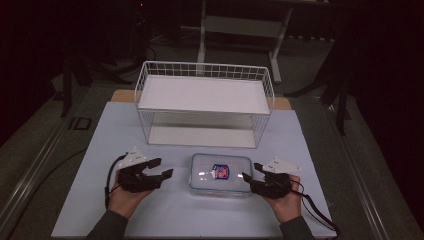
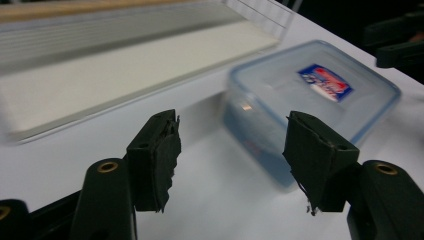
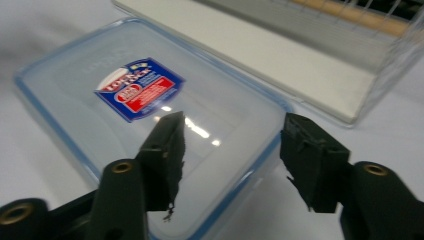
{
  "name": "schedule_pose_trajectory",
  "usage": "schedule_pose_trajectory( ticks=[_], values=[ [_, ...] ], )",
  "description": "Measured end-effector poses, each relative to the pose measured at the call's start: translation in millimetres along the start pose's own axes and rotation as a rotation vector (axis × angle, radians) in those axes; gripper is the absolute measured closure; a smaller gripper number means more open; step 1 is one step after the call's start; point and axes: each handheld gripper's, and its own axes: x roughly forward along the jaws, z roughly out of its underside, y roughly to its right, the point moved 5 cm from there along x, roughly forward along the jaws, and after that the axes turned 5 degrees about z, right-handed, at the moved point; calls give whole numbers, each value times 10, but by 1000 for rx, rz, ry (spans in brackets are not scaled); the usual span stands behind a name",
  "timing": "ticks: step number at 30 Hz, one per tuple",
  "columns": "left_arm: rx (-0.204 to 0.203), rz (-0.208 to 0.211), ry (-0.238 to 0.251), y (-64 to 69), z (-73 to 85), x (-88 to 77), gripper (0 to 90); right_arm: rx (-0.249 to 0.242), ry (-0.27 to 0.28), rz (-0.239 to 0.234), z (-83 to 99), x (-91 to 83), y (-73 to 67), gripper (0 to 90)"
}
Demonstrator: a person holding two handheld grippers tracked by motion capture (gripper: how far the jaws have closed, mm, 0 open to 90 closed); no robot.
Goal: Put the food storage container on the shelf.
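Black rubbery fingers (image 3: 170, 150) both grippers apart, empty; clear rectangular plastic box (image 1: 220, 173) between.

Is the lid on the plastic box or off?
On. The lid, with its red and blue sticker, lies flat across the plastic box, blue rim all round.

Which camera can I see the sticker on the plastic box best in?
The right gripper view: the red and blue sticker is close and large. The left gripper view shows it smaller and blurred; the high view shows a tiny patch on the lid.

High cam looks fwd and down over the bench (image 1: 165, 220) from its near edge. Both gripper cams sit low and close, facing inward. All three share the lidded box (image 1: 220, 173) (image 2: 310, 95) (image 3: 150, 115).
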Motion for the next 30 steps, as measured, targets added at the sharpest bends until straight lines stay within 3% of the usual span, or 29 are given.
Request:
schedule_pose_trajectory(
  ticks=[4,10,12,17,20,23,25,30],
  values=[
    [-31,63,-28,95,-61,249,357,32,-17,-35,9,48,0,387],
    [-89,120,-62,152,-68,500,324,54,-52,-73,42,104,-14,303],
    [-101,132,-79,164,-58,579,307,46,-82,-71,75,138,-23,251],
    [-110,136,-106,190,-43,703,273,67,-94,-89,85,165,-20,200],
    [-123,135,-106,166,-44,711,258,159,-110,-139,140,199,50,153],
    [-126,108,-145,128,5,763,234,230,-116,-170,180,215,119,151],
    [-159,129,-139,119,18,788,211,252,-116,-188,195,223,137,150],
    [-196,155,-138,100,20,838,198,280,-125,-224,201,267,127,133]
  ],
)
